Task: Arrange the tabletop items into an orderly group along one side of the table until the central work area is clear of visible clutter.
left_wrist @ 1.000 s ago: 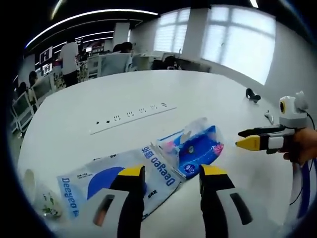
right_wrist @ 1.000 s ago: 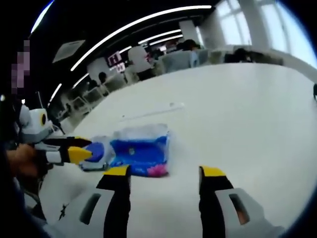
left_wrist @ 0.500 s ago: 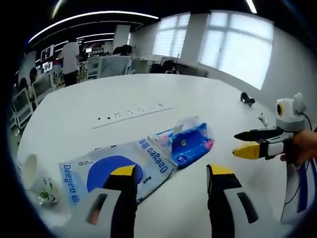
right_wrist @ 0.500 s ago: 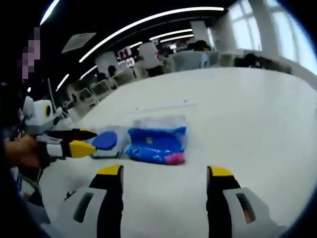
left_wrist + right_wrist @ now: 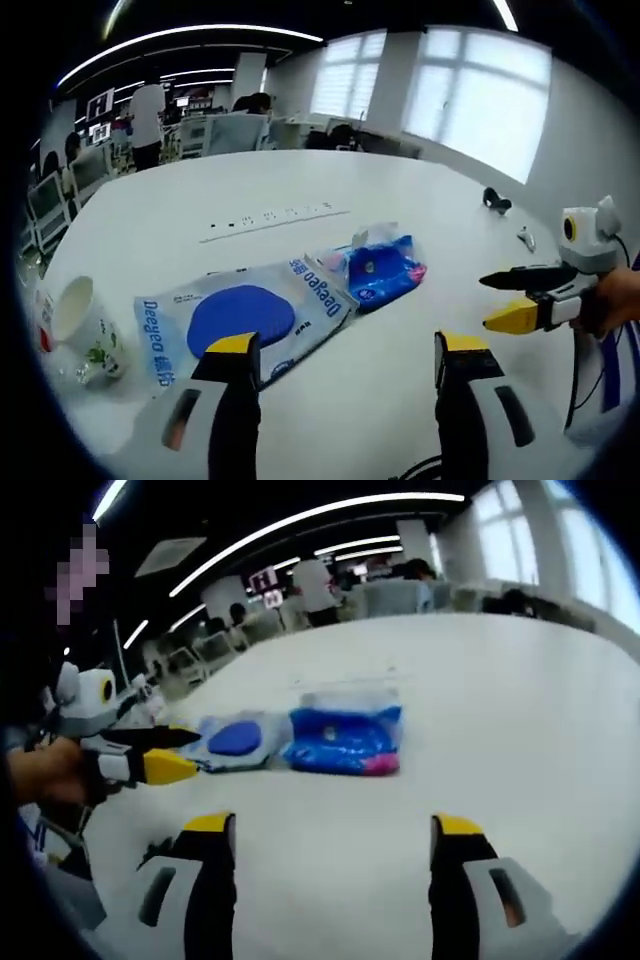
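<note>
Clutter is seen on the white table (image 5: 420, 210) in the left gripper view: a flat Deeyeo bag (image 5: 245, 322) lies just ahead of the left gripper (image 5: 348, 345), whose jaws are spread wide and hold nothing, and a blue pack (image 5: 385, 270) touches the bag's far end. A paper cup (image 5: 75, 315) lies tipped at the left, and a power strip (image 5: 275, 222) lies farther back. The right gripper (image 5: 512, 298) is held by a hand (image 5: 610, 300) at the right, its jaws apart. In the right gripper view, the pack (image 5: 345, 740) and bag (image 5: 235, 740) lie side by side well ahead of the wide, empty right gripper (image 5: 333, 825); the left gripper (image 5: 170, 753) enters from the left.
</note>
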Tool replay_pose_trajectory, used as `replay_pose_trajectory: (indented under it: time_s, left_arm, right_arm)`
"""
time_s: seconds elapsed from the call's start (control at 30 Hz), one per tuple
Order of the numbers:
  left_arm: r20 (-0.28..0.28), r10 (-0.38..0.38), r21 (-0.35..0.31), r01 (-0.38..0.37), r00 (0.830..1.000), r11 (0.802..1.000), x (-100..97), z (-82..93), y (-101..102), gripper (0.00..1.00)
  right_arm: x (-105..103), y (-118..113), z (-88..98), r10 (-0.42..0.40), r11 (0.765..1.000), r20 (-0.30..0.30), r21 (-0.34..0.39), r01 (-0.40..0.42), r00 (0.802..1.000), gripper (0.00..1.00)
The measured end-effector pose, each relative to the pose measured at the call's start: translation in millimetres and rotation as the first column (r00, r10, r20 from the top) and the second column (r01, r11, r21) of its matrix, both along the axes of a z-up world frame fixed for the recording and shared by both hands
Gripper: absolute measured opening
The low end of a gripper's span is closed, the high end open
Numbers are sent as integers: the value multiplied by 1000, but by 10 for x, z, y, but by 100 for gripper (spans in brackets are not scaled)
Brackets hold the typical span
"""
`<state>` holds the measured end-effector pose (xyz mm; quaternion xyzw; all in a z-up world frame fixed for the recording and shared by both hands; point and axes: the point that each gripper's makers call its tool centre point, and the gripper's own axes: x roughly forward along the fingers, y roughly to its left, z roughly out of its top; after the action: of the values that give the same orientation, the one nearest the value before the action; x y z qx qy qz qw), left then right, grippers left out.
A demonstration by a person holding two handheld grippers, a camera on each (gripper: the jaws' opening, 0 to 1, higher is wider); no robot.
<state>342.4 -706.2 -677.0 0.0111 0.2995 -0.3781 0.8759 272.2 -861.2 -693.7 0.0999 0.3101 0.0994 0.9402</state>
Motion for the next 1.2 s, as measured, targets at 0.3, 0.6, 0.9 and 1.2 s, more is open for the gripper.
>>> replay_pose_trajectory:
  time_s: [0.3,0.6,0.9,1.2]
  left_arm:
    - [9,1,-10,-1,1000,1000,-128,5,113,80]
    - [17,1,-21,0,1000,1000,-234,15,211,84]
    - [24,3,-27,-2,1000,1000,-326,3,315,88]
    - [33,10,-18,-9,999,1000,-361,-21,432,89]
  right_arm:
    - [-112,86,17,14,1000,9,-2,-14,1000,83]
    - [-237,188,-13,34,999,9,-9,-34,999,92]
    - [-356,273,-42,39,999,9,-5,-39,999,98]
    - [-441,349,-65,54,999,9,-4,-54,999,100]
